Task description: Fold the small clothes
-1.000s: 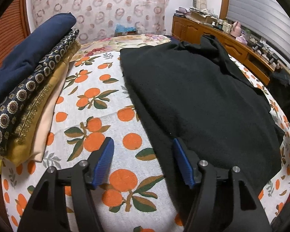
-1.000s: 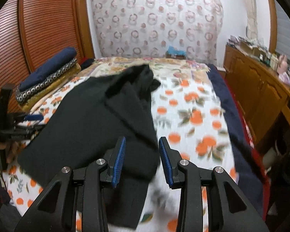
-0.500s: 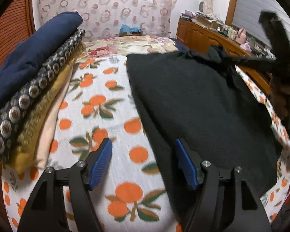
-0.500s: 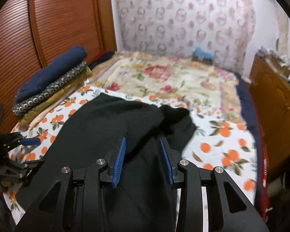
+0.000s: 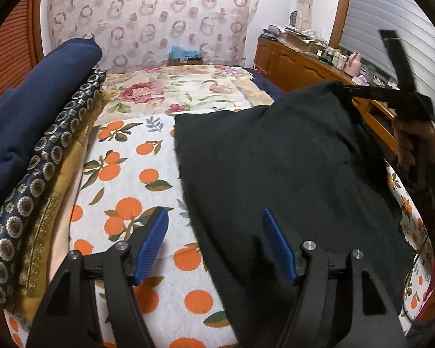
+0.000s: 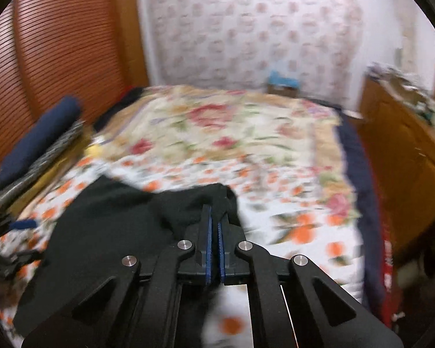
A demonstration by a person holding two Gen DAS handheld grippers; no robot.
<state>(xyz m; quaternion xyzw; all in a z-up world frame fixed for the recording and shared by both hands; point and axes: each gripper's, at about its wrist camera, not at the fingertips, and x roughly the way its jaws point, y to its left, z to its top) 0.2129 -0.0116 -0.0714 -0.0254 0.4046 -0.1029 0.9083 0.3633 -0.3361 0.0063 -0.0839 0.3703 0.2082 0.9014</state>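
Note:
A black garment (image 5: 275, 159) lies spread on the orange-print bedcover (image 5: 124, 174). My left gripper (image 5: 214, 237) is open and empty above the garment's near left edge. My right gripper (image 6: 214, 217) is shut on the far corner of the black garment (image 6: 116, 217) and lifts it off the bed. In the left wrist view the right gripper (image 5: 348, 90) shows at the upper right, holding that raised corner.
A stack of folded clothes (image 5: 34, 145), navy on top, lies along the bed's left side, also in the right wrist view (image 6: 34, 148). A floral quilt (image 5: 174, 92) covers the far bed. A wooden dresser (image 5: 310, 63) with clutter stands to the right.
My right gripper has shut on the garment's far corner and raised it. The left gripper has stayed open and shifted slightly.

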